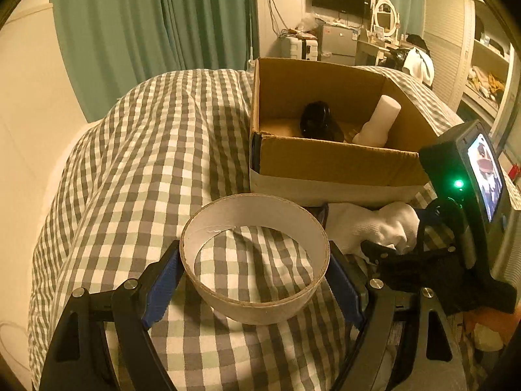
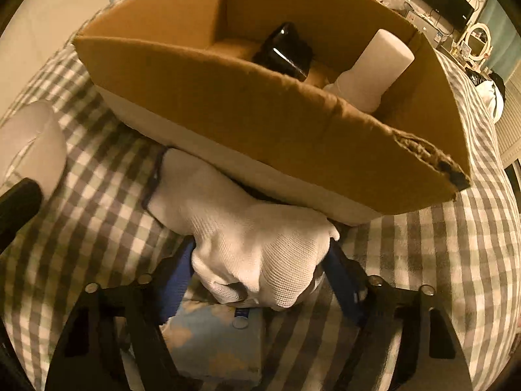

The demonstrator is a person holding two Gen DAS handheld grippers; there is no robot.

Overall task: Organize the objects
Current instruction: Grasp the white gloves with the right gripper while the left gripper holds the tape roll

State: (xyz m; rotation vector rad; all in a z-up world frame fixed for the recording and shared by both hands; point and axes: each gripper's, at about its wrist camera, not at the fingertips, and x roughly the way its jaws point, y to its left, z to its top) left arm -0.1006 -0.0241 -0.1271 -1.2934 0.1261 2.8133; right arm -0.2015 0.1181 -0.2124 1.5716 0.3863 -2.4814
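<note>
Your left gripper (image 1: 255,285) clamps a white cardboard ring (image 1: 257,260), blue pads pressed on its sides, above the checked bedspread (image 1: 146,163). The open cardboard box (image 1: 325,163) sits at one o'clock of the ring, holding a black object (image 1: 317,120) and a white bottle (image 1: 379,120). Your right gripper (image 2: 260,280) straddles a white knit sock (image 2: 247,234) lying at the box's near wall; whether its pads press the sock you cannot tell.
</note>
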